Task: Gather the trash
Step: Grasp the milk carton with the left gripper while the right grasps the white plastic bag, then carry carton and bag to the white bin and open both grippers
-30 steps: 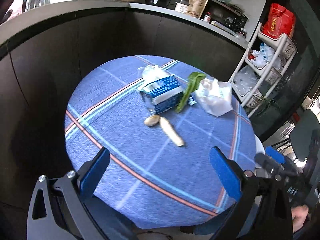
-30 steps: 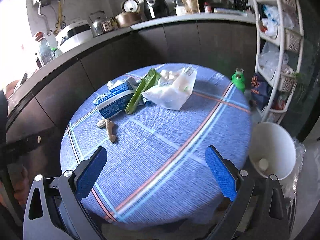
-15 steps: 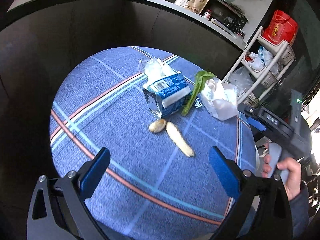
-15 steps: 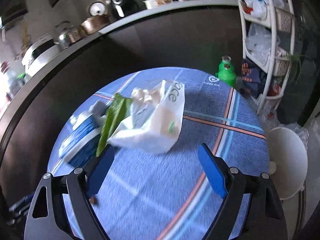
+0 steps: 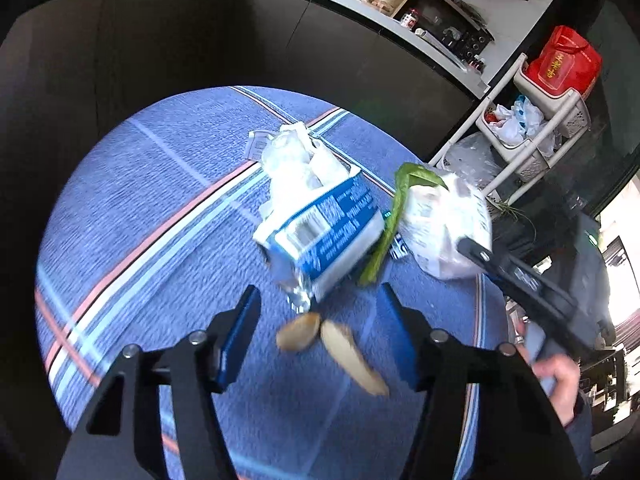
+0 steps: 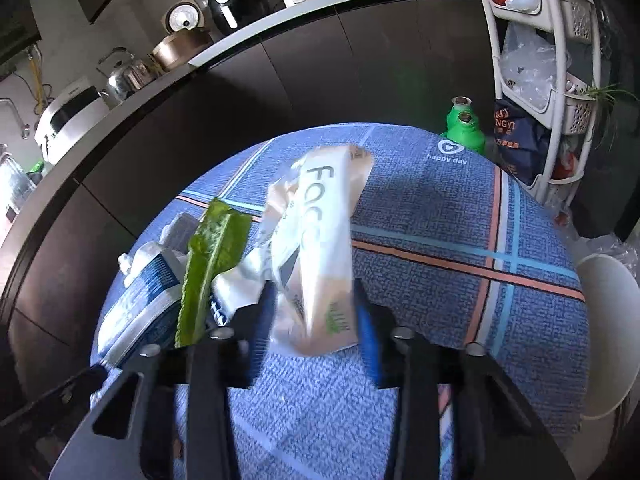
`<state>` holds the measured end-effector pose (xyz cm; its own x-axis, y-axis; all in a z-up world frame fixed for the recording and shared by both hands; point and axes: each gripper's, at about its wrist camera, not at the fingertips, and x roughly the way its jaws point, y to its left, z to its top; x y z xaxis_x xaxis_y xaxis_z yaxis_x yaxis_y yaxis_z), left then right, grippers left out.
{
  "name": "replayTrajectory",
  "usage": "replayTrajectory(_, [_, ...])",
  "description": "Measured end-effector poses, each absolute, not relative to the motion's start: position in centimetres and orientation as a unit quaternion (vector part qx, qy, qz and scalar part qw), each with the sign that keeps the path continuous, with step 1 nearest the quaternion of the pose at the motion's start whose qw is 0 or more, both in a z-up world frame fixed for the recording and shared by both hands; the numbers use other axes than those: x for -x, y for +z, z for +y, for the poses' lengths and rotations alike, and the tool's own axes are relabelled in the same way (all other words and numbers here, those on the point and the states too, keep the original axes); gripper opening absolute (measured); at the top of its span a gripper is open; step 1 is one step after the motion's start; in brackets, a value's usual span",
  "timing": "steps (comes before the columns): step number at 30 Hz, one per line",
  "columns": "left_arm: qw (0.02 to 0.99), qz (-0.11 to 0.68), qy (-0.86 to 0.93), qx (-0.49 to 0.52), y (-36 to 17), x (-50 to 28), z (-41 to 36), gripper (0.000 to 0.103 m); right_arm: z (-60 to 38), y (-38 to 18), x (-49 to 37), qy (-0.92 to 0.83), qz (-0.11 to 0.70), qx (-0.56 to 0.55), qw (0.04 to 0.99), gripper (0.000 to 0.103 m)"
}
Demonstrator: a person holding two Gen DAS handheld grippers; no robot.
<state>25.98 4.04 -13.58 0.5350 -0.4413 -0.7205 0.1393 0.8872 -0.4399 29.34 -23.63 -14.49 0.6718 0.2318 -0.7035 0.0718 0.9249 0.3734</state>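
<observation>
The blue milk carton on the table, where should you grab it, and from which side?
Probably grip the blue carton across its two flat long sides, about mid-body, coming from the near end where the left tool is. It lies tipped over, torn end stuffed with crumpled plastic, and the green leaf crowds its right side.

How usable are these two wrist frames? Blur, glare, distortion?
Left wrist: motion blur smears the blue carton and the two peel scraps; window glare blows out the right edge. Right wrist: sharper, the white bag between the right gripper readable, blown-out light at far left. Both: heavy fisheye bending of the counter, dark vignette corners.
</observation>
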Motion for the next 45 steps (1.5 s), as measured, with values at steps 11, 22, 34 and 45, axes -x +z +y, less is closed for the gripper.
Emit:
replayTrajectory(11, [0.852, 0.462, -0.177, 0.170, -14.4, -29.0, 2.3, 0.054, -24.5, -12.5, -23.3, 0.005, 0.365, -0.137, 0.921, 0.010])
replayTrajectory(22, [0.864, 0.435, -0.200, 0.156, -11.1, -26.5, 1.0, 0.004, -26.2, -11.1, -18.0, -0.002, 0.359, -0.162, 0.919, 0.010])
replayTrajectory(34, [0.887, 0.371, -0.217, 0.171, -4.6, -19.8, 1.9, 0.004, -26.9, -7.8, -13.4, 0.009, 0.313, -0.174, 0.934, 0.010])
replayTrajectory(45, [0.879, 0.350, -0.292, 0.141, -0.6, -15.5, -3.2, 0.004, -30.1, -6.0, -9.5, -0.021, 0.278, -0.191, 0.941, 0.010])
